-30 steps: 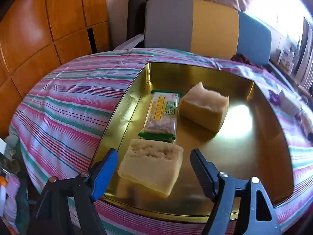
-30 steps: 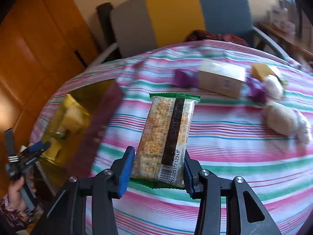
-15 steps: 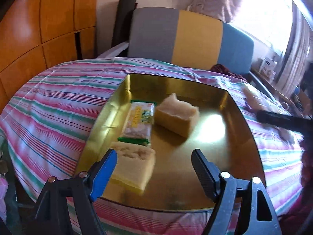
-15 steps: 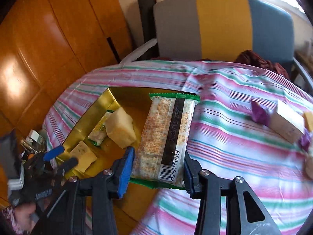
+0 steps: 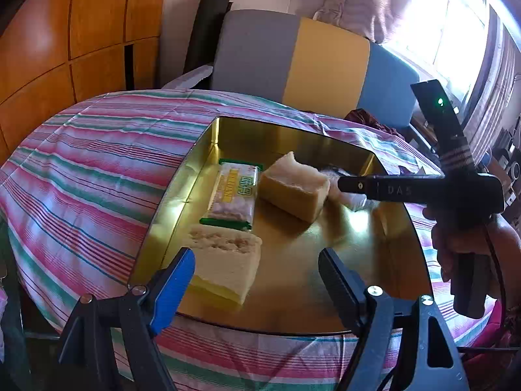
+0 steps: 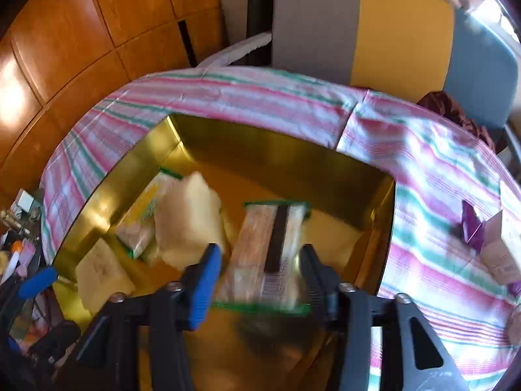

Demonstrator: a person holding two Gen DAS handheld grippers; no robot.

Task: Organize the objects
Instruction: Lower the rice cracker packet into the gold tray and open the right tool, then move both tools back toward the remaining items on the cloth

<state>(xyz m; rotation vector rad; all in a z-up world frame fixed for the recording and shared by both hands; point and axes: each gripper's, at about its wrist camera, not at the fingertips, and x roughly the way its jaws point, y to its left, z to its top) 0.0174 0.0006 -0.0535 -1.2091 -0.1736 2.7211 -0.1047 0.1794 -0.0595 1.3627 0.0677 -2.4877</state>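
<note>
Your left gripper (image 5: 257,270) stands wide and empty beside the near cake (image 5: 224,260) in the gold tray (image 5: 293,137). Your right gripper (image 6: 260,267), formerly over cloth, opens above mid-tray, releasing the cracker packet (image 6: 270,244): delivery near complete.

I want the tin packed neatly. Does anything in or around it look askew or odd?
In the gold tin, the torn bread chunk lies at a slant, not lined up with the cracker pack. The second cracker pack sits loose between the opening right gripper jaws. Nothing looks spilled.
</note>
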